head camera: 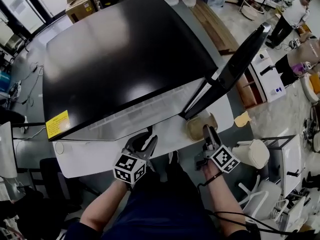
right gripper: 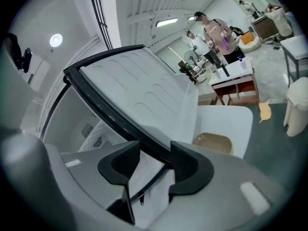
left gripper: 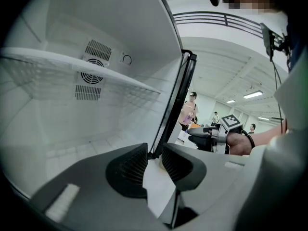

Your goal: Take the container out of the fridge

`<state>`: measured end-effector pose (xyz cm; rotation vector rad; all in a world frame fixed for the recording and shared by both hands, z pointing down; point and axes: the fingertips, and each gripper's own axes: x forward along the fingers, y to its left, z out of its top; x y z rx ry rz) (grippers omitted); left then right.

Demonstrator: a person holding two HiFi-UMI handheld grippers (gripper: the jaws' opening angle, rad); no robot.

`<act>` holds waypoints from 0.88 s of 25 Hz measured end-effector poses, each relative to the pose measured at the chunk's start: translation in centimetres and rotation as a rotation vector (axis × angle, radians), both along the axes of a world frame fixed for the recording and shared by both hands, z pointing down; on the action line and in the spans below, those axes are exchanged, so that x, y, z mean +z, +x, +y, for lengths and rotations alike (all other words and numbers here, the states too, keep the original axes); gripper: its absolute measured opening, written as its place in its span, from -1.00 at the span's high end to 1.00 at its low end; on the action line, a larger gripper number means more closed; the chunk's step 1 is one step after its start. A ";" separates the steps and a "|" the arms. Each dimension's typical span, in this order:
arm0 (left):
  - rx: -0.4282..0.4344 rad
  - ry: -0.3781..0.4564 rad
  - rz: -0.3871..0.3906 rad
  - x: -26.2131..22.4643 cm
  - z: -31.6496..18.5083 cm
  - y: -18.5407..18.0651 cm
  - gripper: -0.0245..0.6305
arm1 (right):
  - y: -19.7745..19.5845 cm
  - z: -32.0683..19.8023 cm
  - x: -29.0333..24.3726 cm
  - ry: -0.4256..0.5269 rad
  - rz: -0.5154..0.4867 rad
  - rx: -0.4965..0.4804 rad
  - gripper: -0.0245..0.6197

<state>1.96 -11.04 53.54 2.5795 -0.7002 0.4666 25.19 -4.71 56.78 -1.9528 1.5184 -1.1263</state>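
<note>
fingers [left gripper: 130, 170] of the left gripper [left gripper: 154, 159] stand a little apart with nothing between them, aimed into the open fridge [head camera: 125, 59]. its one wire shelf [left gripper: 72, 64] and floor look bare. further right, the door [head camera: 235, 64] stands wide open. just beside its lower corner, the tan container [head camera: 198, 127] sits on the white table [head camera: 100, 156], outside the cabinet. the right gripper [right gripper: 155, 163] has its fingers [right gripper: 187, 167] spread wide about the door's black rim, seemingly not pressing it. judging by this, the container is already out. what remains seems to be drawing the right gripper clear of the rim without knocking the container. count: one fridge, one door, one shelf, one container, two grippers.
</note>
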 end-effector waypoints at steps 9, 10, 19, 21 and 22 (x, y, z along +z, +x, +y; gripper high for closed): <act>-0.076 0.060 0.070 -4.7 -0.7 -3.0 0.64 | -6.9 -4.9 -8.0 0.121 0.187 -0.201 0.31; -0.086 0.068 0.078 -5.2 -0.8 -3.3 0.64 | -7.6 -5.4 -8.9 0.138 0.206 -0.223 0.31; -0.164 0.179 0.112 -9.7 -1.9 -5.8 0.64 | -14.0 -7.7 -14.4 0.250 0.407 -0.418 0.34; -0.183 0.197 0.121 -10.8 -2.1 -6.3 0.64 | -15.2 -7.9 -15.5 0.272 0.449 -0.455 0.36; -0.191 0.205 0.127 -11.5 -2.2 -6.6 0.64 | -15.9 -8.0 -16.0 0.284 0.469 -0.470 0.37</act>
